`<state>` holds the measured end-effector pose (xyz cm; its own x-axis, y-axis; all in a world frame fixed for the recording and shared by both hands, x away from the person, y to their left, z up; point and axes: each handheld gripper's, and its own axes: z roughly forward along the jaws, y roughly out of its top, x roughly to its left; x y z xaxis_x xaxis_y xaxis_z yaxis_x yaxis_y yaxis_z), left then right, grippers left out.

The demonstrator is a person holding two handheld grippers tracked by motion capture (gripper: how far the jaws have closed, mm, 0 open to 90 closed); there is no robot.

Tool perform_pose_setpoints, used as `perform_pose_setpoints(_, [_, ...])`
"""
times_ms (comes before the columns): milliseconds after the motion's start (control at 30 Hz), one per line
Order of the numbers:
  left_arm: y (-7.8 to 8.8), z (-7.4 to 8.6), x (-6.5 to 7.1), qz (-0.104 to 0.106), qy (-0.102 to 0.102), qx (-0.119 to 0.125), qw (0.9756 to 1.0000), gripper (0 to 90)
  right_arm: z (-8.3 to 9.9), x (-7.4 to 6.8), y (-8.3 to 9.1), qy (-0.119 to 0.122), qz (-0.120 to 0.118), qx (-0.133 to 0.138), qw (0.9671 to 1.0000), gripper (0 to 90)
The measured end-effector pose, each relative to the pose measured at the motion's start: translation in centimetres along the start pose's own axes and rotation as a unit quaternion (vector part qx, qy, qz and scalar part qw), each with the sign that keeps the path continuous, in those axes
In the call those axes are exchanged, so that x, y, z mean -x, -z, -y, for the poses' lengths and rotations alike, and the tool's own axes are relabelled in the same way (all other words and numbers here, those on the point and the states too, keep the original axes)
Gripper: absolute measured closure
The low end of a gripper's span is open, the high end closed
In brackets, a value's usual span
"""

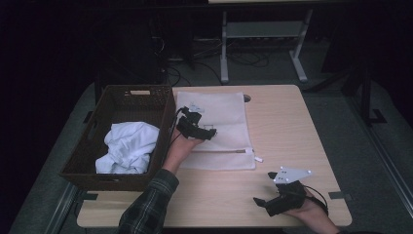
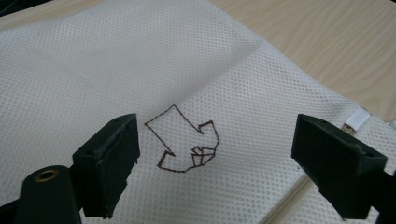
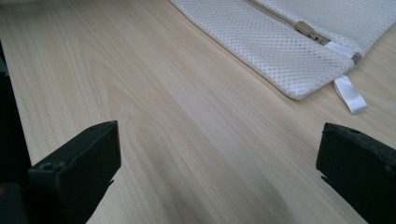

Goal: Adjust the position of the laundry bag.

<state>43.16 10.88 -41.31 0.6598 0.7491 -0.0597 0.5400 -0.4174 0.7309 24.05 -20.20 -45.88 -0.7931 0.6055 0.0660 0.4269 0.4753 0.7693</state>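
At the left of the table (image 1: pixel 272 195) a dark woven basket (image 1: pixel 92 146) is seen, its near-left corner reaching the table's left edge, and a crumpled white cloth (image 1: pixel 127 146) is lying inside it. Just to the right of the basket's right wall a white mesh laundry bag (image 1: pixel 219 114) is laid flat, its zipper (image 3: pixel 308 31) running along the near edge and a white pull tab (image 3: pixel 351 93) lying on the wood at the near right corner. The left gripper (image 2: pixel 215 154) is held over the bag close to the basket wall; its jaws are spread wide, with nothing pinched between them, and an embroidered brown arrow outline (image 2: pixel 187 142) is framed in the gap. Whether the pads (image 2: pixel 112 163) touch the mesh cannot quite be told. A broad band of bare wood is left open right of the bag and along the near edge. There the right gripper (image 1: pixel 265 202) is held near the near right corner, well apart from the bag, its jaws wide and empty above bare table.
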Motion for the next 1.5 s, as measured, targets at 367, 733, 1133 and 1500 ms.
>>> perform_pose_setpoints(367, [-1.5,-1.4,-1.0,-0.023,0.000,-0.030,0.9993,24.2,0.0,0.0,0.0,0.000,-0.001,0.000,1.0000,0.0])
perform_pose_setpoints(733, [-3.1,-2.4,-1.6,-0.045,-0.016,-0.026,0.9985,46.8,0.0,-0.1,0.0,0.002,-0.002,0.000,1.0000,0.0])
perform_pose_setpoints(1133, [-5.5,-1.6,-2.1,-0.048,-0.007,-0.050,0.9975,71.0,0.0,-0.1,0.0,0.002,-0.004,0.000,1.0000,0.0])
perform_pose_setpoints(1500, [-6.6,-1.2,-2.1,-0.058,-0.008,-0.057,0.9967,89.3,0.1,-0.1,0.0,0.001,-0.004,0.000,1.0000,0.0])
